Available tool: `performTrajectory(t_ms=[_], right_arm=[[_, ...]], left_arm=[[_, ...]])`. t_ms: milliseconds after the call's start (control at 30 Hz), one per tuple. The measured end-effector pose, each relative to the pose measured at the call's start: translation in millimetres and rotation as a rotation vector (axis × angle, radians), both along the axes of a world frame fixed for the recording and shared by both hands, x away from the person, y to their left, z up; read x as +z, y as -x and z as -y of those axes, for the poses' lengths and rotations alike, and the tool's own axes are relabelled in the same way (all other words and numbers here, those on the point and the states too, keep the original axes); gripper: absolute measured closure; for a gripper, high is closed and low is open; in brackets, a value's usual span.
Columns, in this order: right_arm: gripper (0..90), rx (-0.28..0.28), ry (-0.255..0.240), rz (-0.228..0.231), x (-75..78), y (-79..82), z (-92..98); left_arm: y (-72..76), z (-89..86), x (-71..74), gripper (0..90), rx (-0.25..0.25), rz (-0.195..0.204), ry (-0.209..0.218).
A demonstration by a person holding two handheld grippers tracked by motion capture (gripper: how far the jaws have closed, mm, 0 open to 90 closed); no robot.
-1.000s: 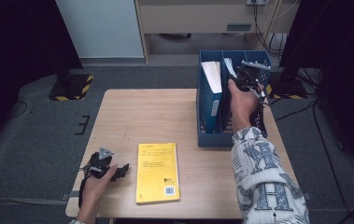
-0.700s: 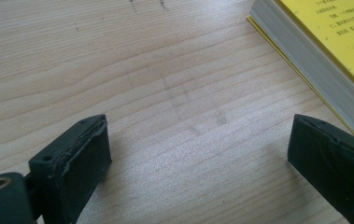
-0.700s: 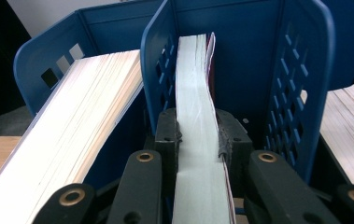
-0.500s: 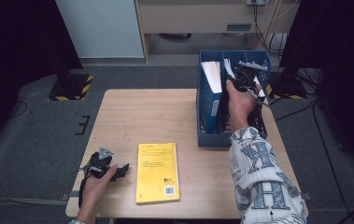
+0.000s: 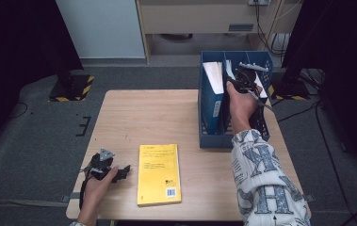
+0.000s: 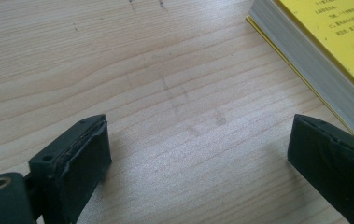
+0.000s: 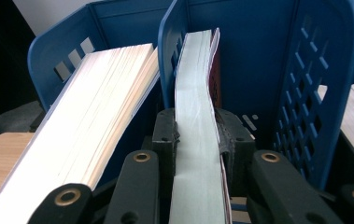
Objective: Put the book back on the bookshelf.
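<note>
Right tool (image 7: 197,135) is clenched on a thin book (image 7: 195,154) standing upright in the middle slot of the blue file rack (image 5: 210,101) at the worktop's (image 5: 152,117) far right, beside a thicker book (image 7: 90,135) in the next slot. Left tool (image 6: 198,154) rests released on the worktop, its jaws wide apart with nothing between them, just beside a yellow book (image 5: 158,173) lying flat.
</note>
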State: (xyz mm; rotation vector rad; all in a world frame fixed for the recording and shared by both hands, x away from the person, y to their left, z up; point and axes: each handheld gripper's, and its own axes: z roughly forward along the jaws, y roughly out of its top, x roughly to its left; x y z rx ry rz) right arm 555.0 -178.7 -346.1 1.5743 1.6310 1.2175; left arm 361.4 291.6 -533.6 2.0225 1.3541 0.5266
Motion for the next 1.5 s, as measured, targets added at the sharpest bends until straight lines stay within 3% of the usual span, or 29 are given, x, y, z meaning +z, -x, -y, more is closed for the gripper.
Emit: performTrajectory(t_ms=[533,867,1500], right_arm=[[64.7,0.033,-0.057,-0.019,1.1,0.6,4.1],[57.9,0.049,-0.094,0.002,8.6,5.2,11.9],[51.5,0.079,-0.087,0.01,15.1,11.7,17.5]], left_arm=[[0.0,0.0,0.0,5.3,0.0,0.0,0.001],[0.0,0.3,-0.1,5.2,0.0,0.001,0.0],[0.1,0.6,-0.1,5.1,-0.001,0.0,-0.002]])
